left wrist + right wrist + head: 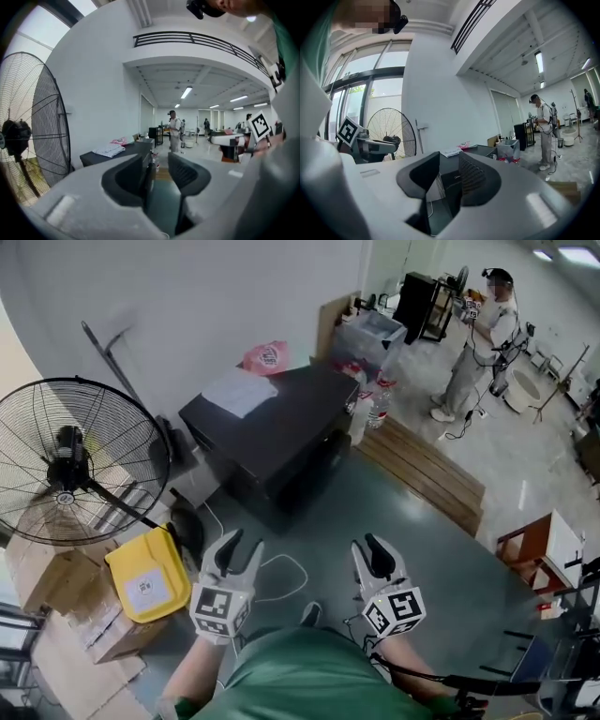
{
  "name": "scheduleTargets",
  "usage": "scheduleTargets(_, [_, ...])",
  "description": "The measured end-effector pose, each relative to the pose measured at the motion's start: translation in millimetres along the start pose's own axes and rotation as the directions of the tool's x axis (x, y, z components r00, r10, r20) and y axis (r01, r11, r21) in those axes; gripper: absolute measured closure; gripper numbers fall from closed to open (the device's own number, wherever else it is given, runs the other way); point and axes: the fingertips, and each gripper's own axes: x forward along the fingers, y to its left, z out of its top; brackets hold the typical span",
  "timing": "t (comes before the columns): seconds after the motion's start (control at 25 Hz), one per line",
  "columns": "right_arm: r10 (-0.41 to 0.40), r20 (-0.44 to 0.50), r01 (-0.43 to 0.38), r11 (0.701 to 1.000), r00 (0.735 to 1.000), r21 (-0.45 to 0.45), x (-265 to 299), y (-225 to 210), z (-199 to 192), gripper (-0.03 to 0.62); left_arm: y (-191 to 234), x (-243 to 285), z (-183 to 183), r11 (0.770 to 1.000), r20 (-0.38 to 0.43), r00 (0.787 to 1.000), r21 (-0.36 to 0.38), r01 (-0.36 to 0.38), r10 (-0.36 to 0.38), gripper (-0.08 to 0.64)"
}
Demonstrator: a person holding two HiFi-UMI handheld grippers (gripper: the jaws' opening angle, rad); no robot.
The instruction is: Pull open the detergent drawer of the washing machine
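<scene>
The washing machine is a dark, boxy unit against the wall, with a white cloth lying on its top. From here I cannot make out its detergent drawer. Both grippers are held low in the head view, well short of the machine. The left gripper has its jaws spread with nothing between them. The right gripper has a narrower gap, also with nothing in it. The left gripper view looks past its jaws to the machine. The right gripper view frames the machine just beyond its jaws.
A large floor fan stands at the left, with a yellow container and cardboard boxes below it. A white cable lies on the floor. Bottles and a wooden pallet sit right of the machine. A person stands far off.
</scene>
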Motion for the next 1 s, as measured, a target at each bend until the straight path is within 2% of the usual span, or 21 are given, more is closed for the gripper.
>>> scheduleTargets(0.32, [0.022,-0.011,-0.021,0.998,1.000,0.054,13.4,-47.5,-2.3,0.480,-17.3,44.8,10.0,1.000,-0.017,1.000,0.010,-0.007,0.008,0.387])
scheduleTargets(0.6, [0.033,-0.038,-0.029,0.995,0.999,0.091,45.9,-60.5,-11.6,0.480,4.6,73.2,1.8,1.000,-0.049,0.999,-0.006,-0.018,0.017,0.388])
scheduleTargets(1.0, [-0.018,-0.061,0.025,0.994,0.998,0.105,98.2,-85.9,-12.5,0.480,41.6,131.8,6.1,0.999,-0.055,0.998,-0.008,0.043,-0.043,0.388])
